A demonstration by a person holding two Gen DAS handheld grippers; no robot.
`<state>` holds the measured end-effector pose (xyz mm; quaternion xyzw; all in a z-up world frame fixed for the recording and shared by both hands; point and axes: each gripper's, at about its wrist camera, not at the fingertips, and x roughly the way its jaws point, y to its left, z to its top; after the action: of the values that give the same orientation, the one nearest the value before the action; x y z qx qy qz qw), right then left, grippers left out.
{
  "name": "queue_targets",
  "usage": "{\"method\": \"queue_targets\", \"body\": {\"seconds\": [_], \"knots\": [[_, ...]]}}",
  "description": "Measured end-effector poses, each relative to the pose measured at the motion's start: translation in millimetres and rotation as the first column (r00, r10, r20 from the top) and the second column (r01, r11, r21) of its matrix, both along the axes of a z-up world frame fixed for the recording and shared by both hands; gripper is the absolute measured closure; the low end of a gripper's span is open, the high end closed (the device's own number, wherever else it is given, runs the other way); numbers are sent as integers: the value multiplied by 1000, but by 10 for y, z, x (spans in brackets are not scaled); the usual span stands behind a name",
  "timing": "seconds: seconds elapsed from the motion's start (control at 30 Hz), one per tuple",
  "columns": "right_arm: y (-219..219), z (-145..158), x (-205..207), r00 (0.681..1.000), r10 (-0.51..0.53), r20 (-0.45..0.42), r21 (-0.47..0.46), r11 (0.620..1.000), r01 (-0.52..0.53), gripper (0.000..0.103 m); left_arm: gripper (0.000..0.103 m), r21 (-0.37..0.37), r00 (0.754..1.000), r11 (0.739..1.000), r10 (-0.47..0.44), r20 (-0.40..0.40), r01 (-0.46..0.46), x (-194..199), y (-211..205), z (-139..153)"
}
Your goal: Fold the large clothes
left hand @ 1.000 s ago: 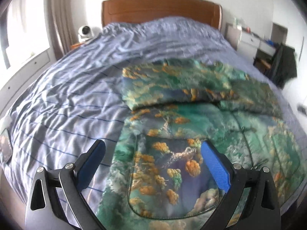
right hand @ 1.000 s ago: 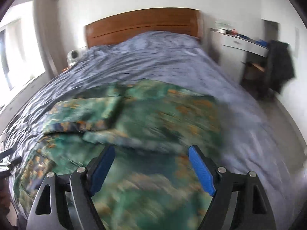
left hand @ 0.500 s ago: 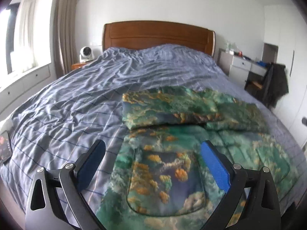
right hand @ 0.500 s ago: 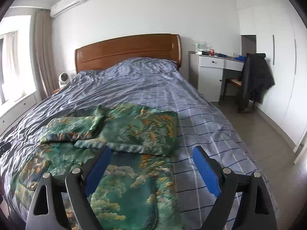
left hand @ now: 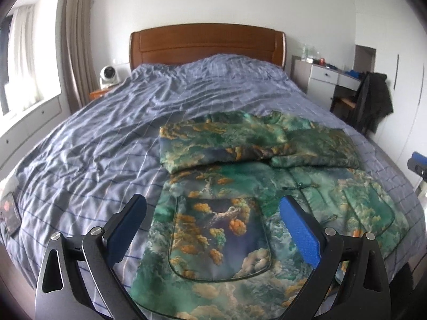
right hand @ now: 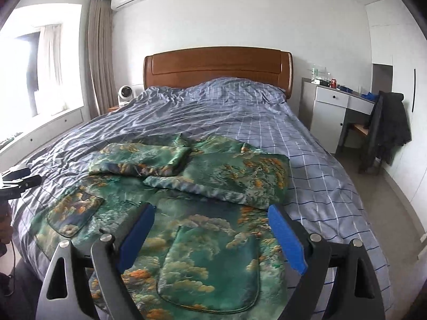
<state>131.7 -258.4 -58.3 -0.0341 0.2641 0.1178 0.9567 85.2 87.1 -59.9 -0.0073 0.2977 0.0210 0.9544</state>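
Sleeves folded in, hem fold pending
Both grippers, left gripper [left hand: 213, 229] and right gripper [right hand: 210, 236], hung wide open and empty over the jacket [left hand: 226, 240] (next: grab hem corners).

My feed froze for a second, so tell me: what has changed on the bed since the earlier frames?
Both hand-held grippers drew back and up from the green printed jacket; the views now take in more of the room. The left hand-held gripper and right hand-held gripper are open and empty, nothing taken or released. The jacket stays as it was, sleeves folded across it on the blue checked duvet.
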Motion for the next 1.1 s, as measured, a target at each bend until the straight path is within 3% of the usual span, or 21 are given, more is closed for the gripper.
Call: {"method": "queue_targets", "body": {"seconds": [0.37,0.6,1.1], "knots": [[-29,204,-158,998,14,61,50,999,-17,14,1,107,999,994,34,-2,-33,-36,-89,22],[-57,163,-136,999,-15,52,53,999,12,14,1,138,1000,990,20,-12,-18,-39,-144,8],[-32,166,-145,999,-1,48,59,998,-2,14,1,83,999,996,32,-32,-29,-28,-32,28]]}}
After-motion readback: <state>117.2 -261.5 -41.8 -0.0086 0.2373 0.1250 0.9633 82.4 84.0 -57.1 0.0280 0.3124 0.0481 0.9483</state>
